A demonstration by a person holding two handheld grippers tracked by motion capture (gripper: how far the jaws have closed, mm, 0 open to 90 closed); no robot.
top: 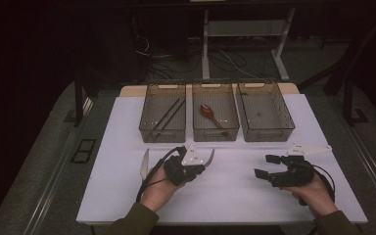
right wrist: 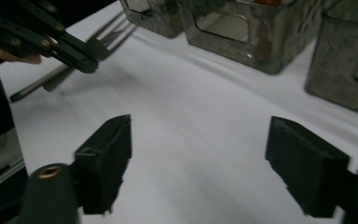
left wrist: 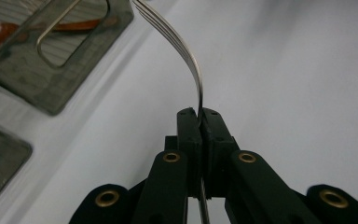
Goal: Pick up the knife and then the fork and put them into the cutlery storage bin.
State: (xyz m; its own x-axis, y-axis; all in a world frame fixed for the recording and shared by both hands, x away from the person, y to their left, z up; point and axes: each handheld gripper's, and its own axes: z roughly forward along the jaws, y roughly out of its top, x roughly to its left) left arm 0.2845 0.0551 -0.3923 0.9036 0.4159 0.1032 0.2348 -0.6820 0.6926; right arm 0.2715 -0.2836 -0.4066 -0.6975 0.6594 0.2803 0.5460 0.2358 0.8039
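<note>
Left claw (left wrist: 200, 122) tight on fork (left wrist: 179, 44) — tines beyond its tips.

Count: three mesh bins (top: 162, 112) (top: 215, 111) (top: 266, 111); two chopsticks (top: 168, 116); one red spoon (top: 211, 115); one fork (left wrist: 182, 51); one knife (top: 144, 165); two grippers (top: 203, 164) (top: 267, 165).

Knife (top: 144, 164), chopsticks (top: 168, 115), spoon (top: 210, 114), three bins (top: 266, 132)
</note>
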